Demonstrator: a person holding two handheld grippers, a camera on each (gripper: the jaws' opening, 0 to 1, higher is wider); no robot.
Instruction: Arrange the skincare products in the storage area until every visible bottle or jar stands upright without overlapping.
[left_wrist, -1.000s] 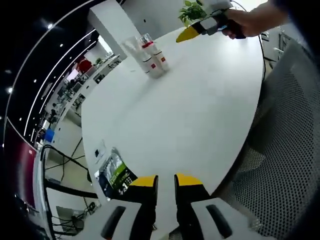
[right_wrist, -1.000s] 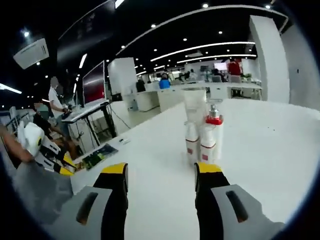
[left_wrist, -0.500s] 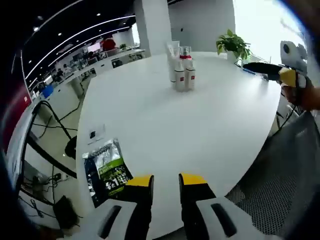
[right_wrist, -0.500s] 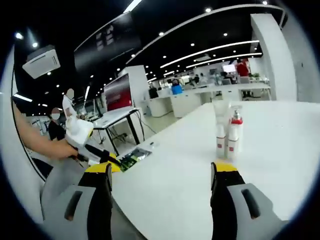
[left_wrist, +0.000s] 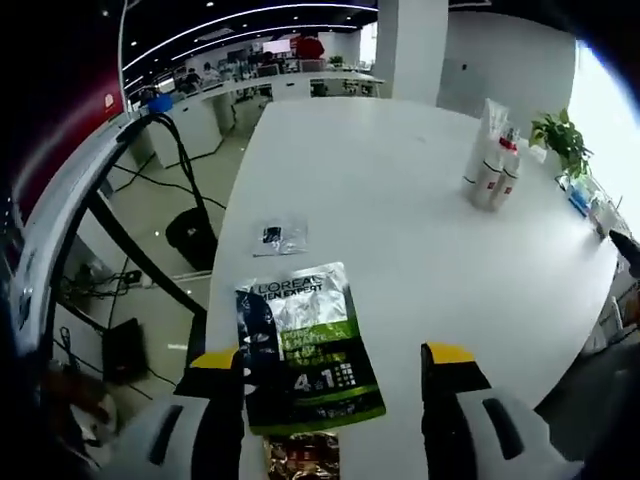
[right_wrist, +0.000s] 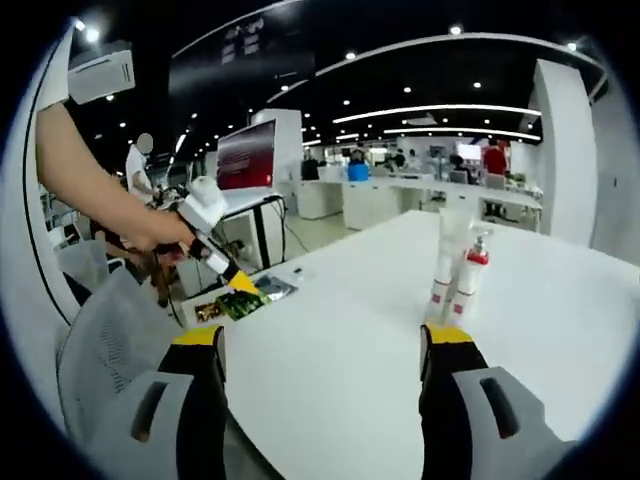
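Left tongs (left_wrist: 335, 365) spread wide, gripping nothing, over a green-and-silver foil sachet (left_wrist: 305, 345) at the white round surface (left_wrist: 400, 230) edge. Cluster of white skincare bottles w/ red caps (left_wrist: 492, 155) stands upright well apart from sachet, across the surface. Right tongs (right_wrist: 322, 340) also spread, empty, near surface edge.

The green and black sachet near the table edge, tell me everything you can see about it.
The sachet is a flat, glossy foil-look pouch, black and silver at one end, bright green at the other, with white brand lettering and a "4 in 1" mark. It lies flat on the white table near its edge, between the open jaws of the left claw, not gripped. A smaller brown packet sits against its near end. It also appears beside the left claw's tip in the right gripper view.
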